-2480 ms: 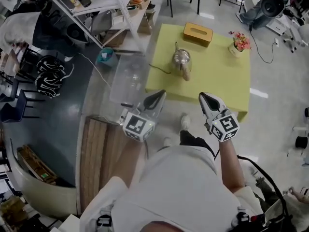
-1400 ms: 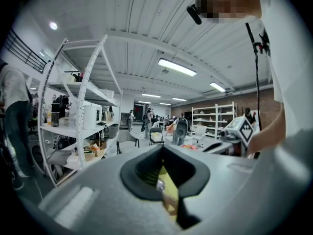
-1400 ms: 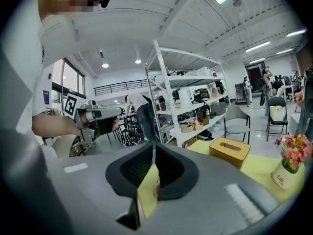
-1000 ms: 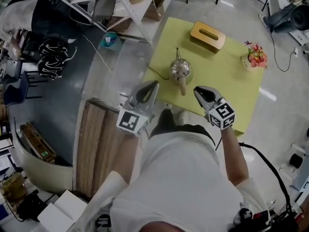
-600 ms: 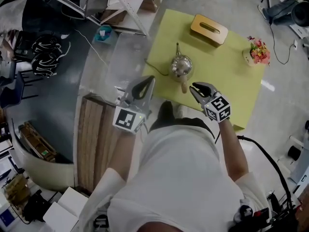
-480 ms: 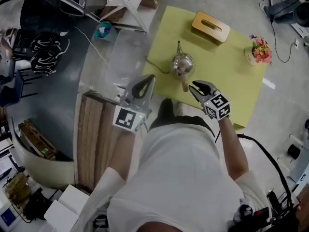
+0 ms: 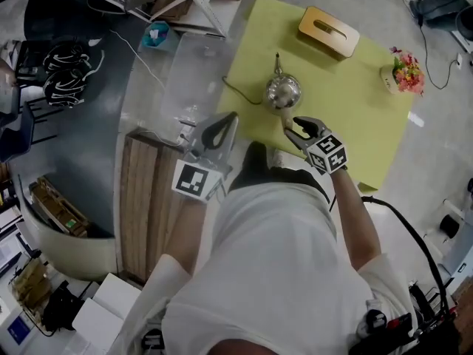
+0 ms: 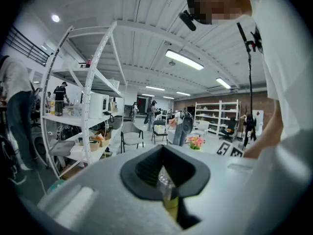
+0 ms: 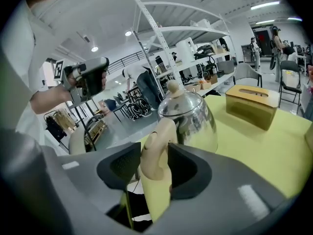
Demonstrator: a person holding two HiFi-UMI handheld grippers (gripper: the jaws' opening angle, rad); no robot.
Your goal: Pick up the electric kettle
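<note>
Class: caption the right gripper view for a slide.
Right claw, jaws just opened wider, brackets the cream handle of the electric kettle.

table (image 7: 355, 117): yellow-green, square
middle: kettle (image 7: 283, 92), upright, handle towards the person
left: cord (image 7: 240, 97) from kettle to table edge
far edge: wooden box (image 7: 328, 32)
right corner: potted flowers (image 7: 409, 72)

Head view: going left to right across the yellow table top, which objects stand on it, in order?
kettle → wooden tissue box → flower pot
</note>
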